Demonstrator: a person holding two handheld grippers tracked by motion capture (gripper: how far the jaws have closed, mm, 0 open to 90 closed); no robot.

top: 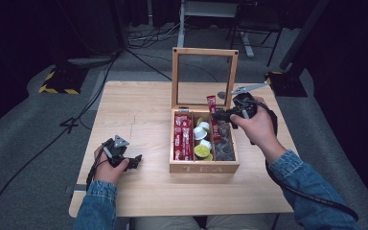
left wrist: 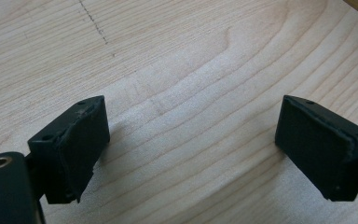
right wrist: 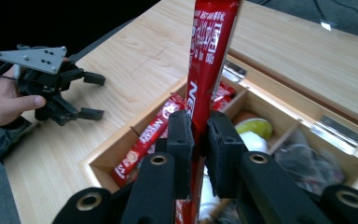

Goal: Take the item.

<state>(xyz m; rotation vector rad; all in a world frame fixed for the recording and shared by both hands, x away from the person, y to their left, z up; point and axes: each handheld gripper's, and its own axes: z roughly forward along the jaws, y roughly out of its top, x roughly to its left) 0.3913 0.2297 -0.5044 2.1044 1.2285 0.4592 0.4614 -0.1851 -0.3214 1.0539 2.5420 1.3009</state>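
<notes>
looks like a lab or recording studio rather than a home. lone pale wooden desk (top: 139, 115) standing on grey carpet (top: 24, 139), ringed by dark curtains (top: 19, 33). black cables (top: 139, 40) trailing over the floor, stand feet weighted on a base with yellow-and-black hazard tape (top: 57, 86), metal frame of a white table (top: 211, 14) behind. nothing domestic around except a wooden tea box (top: 204, 165) set out on the desk.

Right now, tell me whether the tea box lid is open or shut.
Open. The lid stands upright behind the tea box, and the red sachets and small cups inside are exposed.
</notes>
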